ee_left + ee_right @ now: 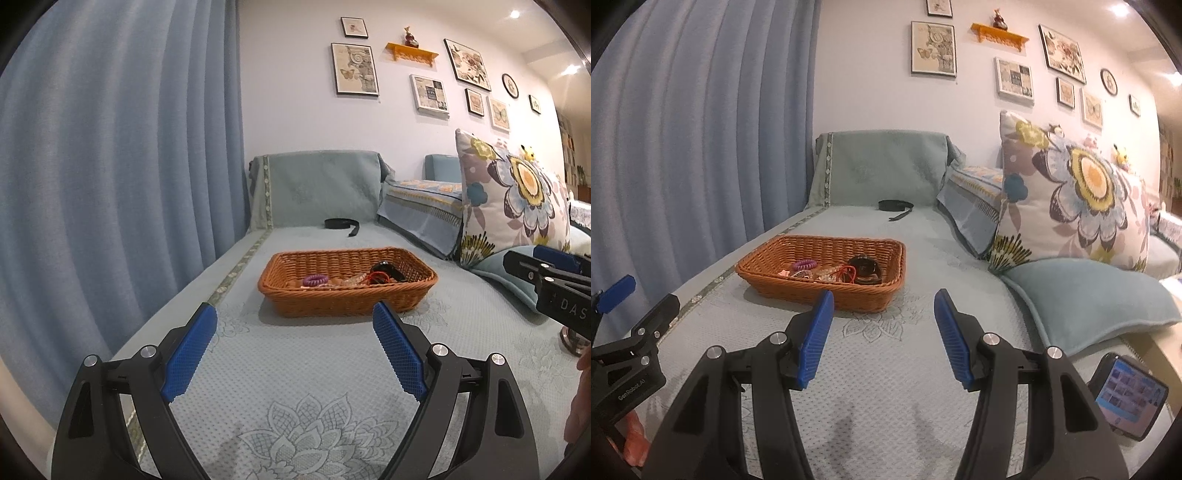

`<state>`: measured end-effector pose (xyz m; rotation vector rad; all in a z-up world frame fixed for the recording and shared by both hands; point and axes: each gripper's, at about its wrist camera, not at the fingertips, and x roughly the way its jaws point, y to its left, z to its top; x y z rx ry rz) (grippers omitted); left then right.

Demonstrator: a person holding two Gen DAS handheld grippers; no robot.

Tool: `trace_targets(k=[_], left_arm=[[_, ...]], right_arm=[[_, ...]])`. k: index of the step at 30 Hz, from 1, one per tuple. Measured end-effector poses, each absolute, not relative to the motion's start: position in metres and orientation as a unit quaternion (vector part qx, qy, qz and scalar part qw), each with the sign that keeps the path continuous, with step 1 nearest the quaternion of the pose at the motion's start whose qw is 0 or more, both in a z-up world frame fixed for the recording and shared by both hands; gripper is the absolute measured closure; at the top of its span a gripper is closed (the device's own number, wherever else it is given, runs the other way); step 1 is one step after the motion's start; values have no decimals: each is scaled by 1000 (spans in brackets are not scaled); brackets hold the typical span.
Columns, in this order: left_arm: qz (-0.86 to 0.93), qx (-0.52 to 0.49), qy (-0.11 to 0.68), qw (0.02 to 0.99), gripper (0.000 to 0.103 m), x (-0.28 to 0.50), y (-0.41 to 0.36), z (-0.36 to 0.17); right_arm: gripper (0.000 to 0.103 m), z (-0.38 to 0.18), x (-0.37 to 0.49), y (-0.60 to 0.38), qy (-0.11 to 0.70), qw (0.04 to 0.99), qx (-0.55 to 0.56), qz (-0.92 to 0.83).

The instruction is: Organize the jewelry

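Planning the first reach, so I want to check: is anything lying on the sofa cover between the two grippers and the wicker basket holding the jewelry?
Nothing visible does. Bare sofa cover lies between the open left gripper, the open right gripper and the wicker basket. The black strap lies beyond the basket.

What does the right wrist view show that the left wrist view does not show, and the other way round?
Only the right wrist view shows a phone with a lit screen at the lower right and the whole blue cushion. Only the left wrist view shows the flower pattern on the sofa cover between the open left gripper. Both show the basket holding a purple hair tie, the black strap behind it, the flowered pillow and the open right gripper.
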<state>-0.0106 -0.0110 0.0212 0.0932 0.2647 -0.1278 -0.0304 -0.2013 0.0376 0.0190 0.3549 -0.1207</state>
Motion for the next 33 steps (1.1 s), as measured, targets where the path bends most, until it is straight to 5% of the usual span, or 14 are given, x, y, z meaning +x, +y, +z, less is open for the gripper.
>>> trace_targets(k=[33], left_arm=[[-65, 51, 133, 988, 17, -11, -12, 20]], right_arm=[[50, 30, -25, -199, 187, 981, 10, -51]])
